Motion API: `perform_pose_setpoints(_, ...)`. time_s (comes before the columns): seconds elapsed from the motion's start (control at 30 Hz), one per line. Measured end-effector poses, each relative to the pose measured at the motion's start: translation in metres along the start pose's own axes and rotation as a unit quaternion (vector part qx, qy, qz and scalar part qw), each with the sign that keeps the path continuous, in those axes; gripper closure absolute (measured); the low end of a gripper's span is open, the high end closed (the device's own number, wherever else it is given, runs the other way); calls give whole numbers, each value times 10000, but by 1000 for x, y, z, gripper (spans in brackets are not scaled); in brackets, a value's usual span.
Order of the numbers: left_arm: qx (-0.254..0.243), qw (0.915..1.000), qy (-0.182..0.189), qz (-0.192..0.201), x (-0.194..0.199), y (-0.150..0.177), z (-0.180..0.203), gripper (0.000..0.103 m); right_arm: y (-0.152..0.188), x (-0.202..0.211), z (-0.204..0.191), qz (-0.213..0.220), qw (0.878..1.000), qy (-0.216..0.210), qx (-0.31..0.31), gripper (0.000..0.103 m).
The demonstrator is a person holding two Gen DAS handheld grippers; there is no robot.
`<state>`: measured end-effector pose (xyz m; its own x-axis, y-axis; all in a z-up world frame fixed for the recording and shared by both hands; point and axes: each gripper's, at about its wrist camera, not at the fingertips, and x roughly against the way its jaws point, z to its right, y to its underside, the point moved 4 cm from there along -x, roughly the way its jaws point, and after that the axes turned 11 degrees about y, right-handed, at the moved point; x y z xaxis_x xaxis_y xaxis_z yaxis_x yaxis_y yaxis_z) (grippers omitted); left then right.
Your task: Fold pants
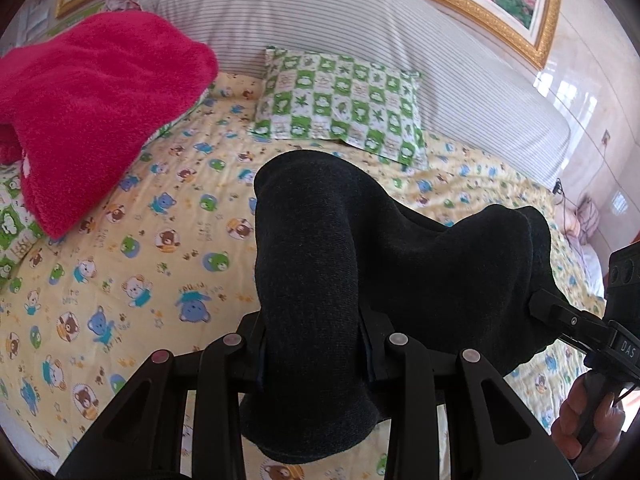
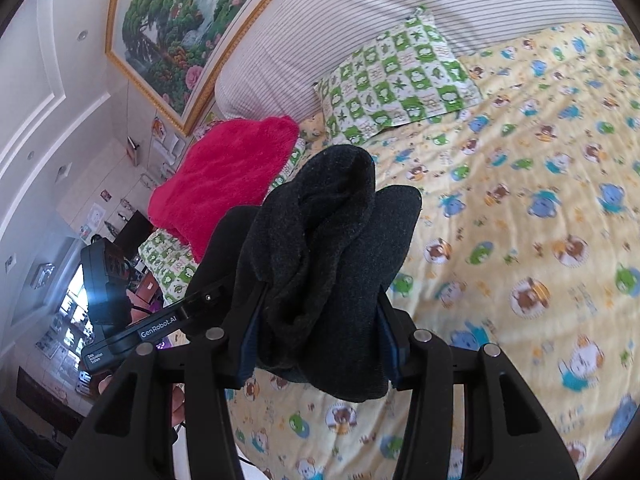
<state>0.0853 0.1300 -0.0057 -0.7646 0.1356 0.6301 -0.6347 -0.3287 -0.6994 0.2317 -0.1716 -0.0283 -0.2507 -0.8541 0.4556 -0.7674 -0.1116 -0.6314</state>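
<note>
The dark charcoal pants point(image 1: 360, 264) hang bunched in the air above the bed, stretched between both grippers. My left gripper point(image 1: 314, 340) is shut on a thick roll of the fabric that bulges up and droops below its fingers. To the right in the left wrist view, my right gripper point(image 1: 538, 304) bites into the other end of the cloth. In the right wrist view, the right gripper point(image 2: 318, 320) is shut on a crumpled wad of the pants point(image 2: 320, 256). The left gripper point(image 2: 208, 296) shows at the left, pushed into the fabric.
The bed point(image 1: 160, 240) wears a yellow sheet with cartoon bears. A red fluffy blanket point(image 1: 92, 120) lies at its left, a green checked pillow point(image 1: 340, 104) and a striped bolster point(image 1: 320, 12) at the head. A gold-framed painting point(image 2: 180, 28) hangs above. A hand point(image 1: 580, 420) holds the right handle.
</note>
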Motion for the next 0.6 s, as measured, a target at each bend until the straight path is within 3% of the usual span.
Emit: perform_pose_setpoints(0.6, 81, 9994, -326, 30, -24, -43, -23, 69, -43, -52, -2, -149, 9997, -208, 52, 52)
